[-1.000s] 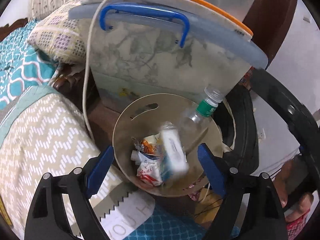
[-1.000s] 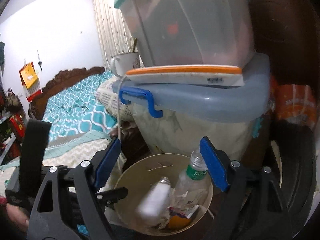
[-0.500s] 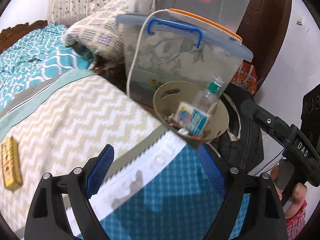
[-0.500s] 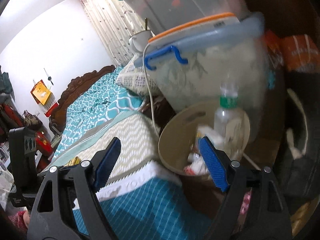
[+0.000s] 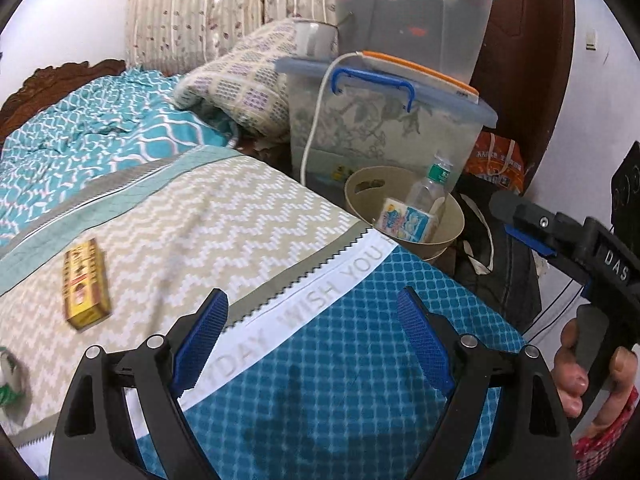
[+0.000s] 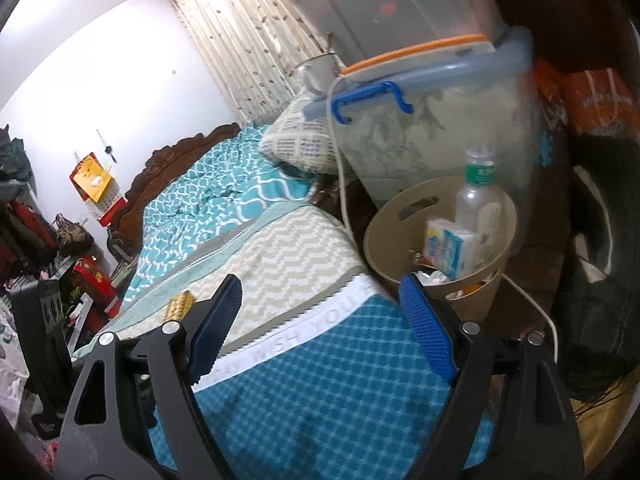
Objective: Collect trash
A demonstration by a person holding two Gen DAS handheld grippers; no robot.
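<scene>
A beige trash bin [image 5: 362, 196] [image 6: 384, 240] stands beside the bed's far corner. In it are a white and blue tissue pack [image 5: 406, 220] [image 6: 450, 248], a clear plastic bottle with a green label [image 5: 426, 188] [image 6: 478, 196] and wrappers. A yellow box [image 5: 84, 284] [image 6: 180, 306] lies flat on the zigzag blanket. My left gripper [image 5: 312, 336] is open and empty above the blue quilt. My right gripper [image 6: 320, 326] is open and empty, also above the quilt; it shows at the right edge of the left wrist view [image 5: 532, 228].
Stacked plastic storage boxes [image 5: 384, 132] with a white cable [image 5: 316, 108] stand behind the bin. A patterned pillow [image 5: 240, 84] lies at the back. A black bag [image 6: 592, 280] and an orange bag [image 5: 496, 160] sit right of the bin. A white crumpled item [image 5: 10, 388] lies at the left edge.
Both grippers have pulled back from above the bin to over the bed. The tissue pack that was falling now rests in the bin. The yellow box has come into view.
</scene>
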